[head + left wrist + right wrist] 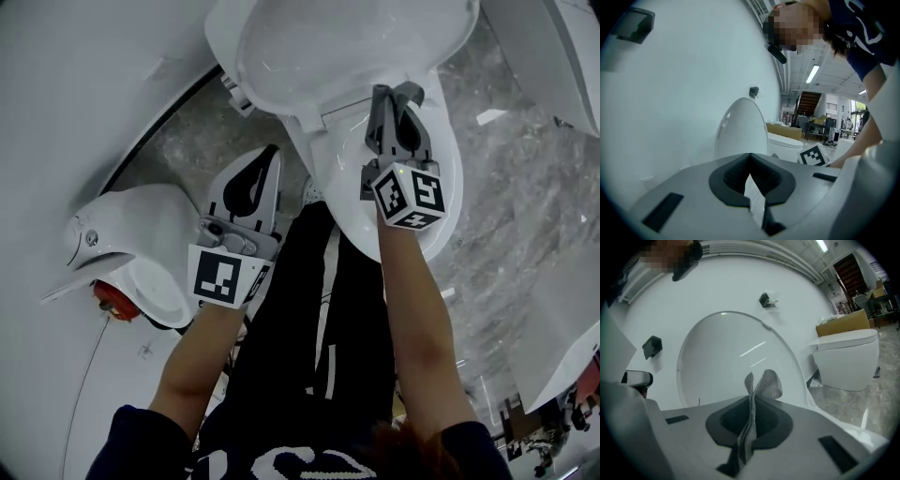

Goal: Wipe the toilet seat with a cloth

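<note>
My right gripper (396,94), pinching a grey mesh cloth (761,383), hangs directly above the glossy white toilet seat (448,178); my left gripper (270,155), jaws together and empty, stands aside, farther off.

The toilet seat (445,178) is lying in the middle of the head view, with the lid (347,47) standing raised behind it, close to the wall (75,75). The right gripper (395,94) is hanging over the seat, and the cloth (761,385) is sitting between its jaws, poking out ahead towards the lid. The left gripper (272,155) is hanging to the left of the toilet, over the floor (187,141), between the bowl and a second fixture (141,234) further left. The person's legs (319,328) are standing in front of the seat, between the two arms. Another toilet (848,357) is sitting to the right of the lid.
</note>
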The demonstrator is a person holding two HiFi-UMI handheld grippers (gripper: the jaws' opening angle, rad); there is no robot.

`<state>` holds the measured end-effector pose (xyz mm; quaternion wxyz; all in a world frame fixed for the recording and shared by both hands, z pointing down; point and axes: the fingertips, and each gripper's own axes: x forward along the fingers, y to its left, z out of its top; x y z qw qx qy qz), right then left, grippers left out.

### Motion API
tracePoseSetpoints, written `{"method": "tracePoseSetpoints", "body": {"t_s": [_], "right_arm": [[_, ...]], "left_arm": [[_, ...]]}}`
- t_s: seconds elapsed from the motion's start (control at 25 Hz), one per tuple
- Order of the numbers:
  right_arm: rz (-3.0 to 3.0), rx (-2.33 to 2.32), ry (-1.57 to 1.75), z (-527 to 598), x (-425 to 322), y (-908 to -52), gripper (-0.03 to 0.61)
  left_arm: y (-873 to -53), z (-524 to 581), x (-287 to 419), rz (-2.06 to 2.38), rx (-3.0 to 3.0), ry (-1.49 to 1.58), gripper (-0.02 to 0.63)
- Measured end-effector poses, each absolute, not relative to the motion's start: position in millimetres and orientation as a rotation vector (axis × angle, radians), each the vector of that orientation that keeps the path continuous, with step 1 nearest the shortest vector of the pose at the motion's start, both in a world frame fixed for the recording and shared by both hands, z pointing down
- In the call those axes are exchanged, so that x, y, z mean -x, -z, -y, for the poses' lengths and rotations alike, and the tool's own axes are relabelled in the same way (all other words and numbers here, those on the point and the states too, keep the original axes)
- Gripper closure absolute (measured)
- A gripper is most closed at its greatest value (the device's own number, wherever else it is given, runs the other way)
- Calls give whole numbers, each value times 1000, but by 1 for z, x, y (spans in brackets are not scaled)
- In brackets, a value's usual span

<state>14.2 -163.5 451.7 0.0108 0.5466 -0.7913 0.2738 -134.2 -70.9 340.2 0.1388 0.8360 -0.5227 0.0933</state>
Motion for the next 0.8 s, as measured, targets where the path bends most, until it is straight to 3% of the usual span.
{"method": "tracePoseSetpoints", "body": {"t_s": [0.44,0.8], "right_arm": [[2613,-1671,-541,122,-62,-261,552],[2776,-1624,-314,104,-56,-74,552]], "left_arm": [[-212,75,115,1473,-2511,-228,603],[-87,77,100,1472,-2594,-186,603]]}}
